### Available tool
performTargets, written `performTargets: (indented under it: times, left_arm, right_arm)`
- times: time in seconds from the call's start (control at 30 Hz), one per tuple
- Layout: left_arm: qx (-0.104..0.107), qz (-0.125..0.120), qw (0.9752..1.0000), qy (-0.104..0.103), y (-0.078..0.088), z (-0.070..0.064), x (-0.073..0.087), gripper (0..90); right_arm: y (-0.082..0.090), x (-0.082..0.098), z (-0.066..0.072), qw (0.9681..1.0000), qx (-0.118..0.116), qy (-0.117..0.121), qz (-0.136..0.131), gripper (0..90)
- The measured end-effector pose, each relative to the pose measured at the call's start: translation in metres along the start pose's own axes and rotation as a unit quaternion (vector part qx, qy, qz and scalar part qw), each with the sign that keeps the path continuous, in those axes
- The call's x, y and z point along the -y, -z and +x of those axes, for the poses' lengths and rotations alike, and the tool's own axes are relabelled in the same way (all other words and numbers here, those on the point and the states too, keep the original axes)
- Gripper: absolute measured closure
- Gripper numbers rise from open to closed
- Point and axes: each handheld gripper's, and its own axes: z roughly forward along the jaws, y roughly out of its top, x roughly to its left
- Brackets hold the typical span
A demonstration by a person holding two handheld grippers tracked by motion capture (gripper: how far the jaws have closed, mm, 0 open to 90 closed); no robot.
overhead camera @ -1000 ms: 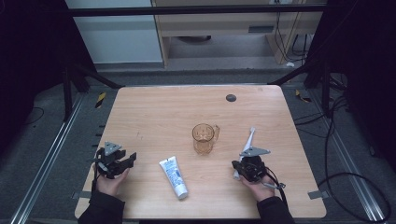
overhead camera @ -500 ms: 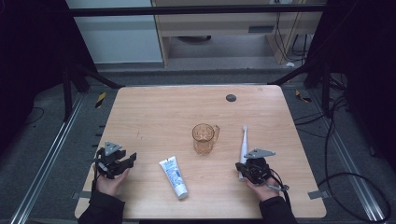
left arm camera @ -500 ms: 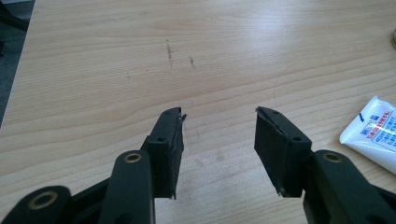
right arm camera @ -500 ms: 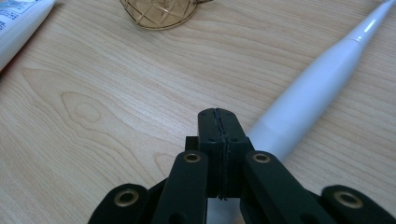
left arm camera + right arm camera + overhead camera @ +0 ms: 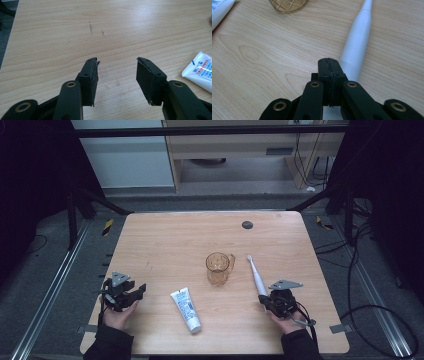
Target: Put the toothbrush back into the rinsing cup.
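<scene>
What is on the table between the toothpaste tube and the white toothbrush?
In the high view, the amber glass cup stands between the toothpaste tube and the white toothbrush, a bit farther back; the rest is bare table.

Worktop (image 5: 165, 245): one, of light wood.
Electric toothbrush (image 5: 257, 277): one, white.
Cup (image 5: 218, 268): one, amber glass with a handle.
Toothpaste tube (image 5: 186, 309): one, white with blue print.
Claws: two, a left claw (image 5: 140, 290) and a right claw (image 5: 263, 302).
Dark round spot (image 5: 247, 224): one, at the worktop's far edge.
</scene>
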Motion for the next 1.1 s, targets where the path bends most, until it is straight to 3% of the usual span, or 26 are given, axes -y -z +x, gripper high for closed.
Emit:
performTargets:
  times: [0.33, 0.7, 1.1]
  left_arm:
    - [0.000, 0.000, 1.0000, -0.002, 0.000, 0.000, 0.000, 50.7]
    - [0.000, 0.002, 1.0000, -0.005, -0.002, 0.001, 0.000, 49.4]
    - [-0.001, 0.005, 1.0000, -0.007, -0.003, 0.001, 0.000, 47.6]
  right_arm:
    - [0.005, -0.005, 0.001, 0.9999, -0.003, 0.002, -0.013, 84.1]
    - [0.014, -0.020, -0.006, 0.9991, 0.029, -0.004, -0.029, 77.5]
    - [0.012, -0.041, -0.008, 0.9983, 0.046, -0.009, -0.034, 71.3]
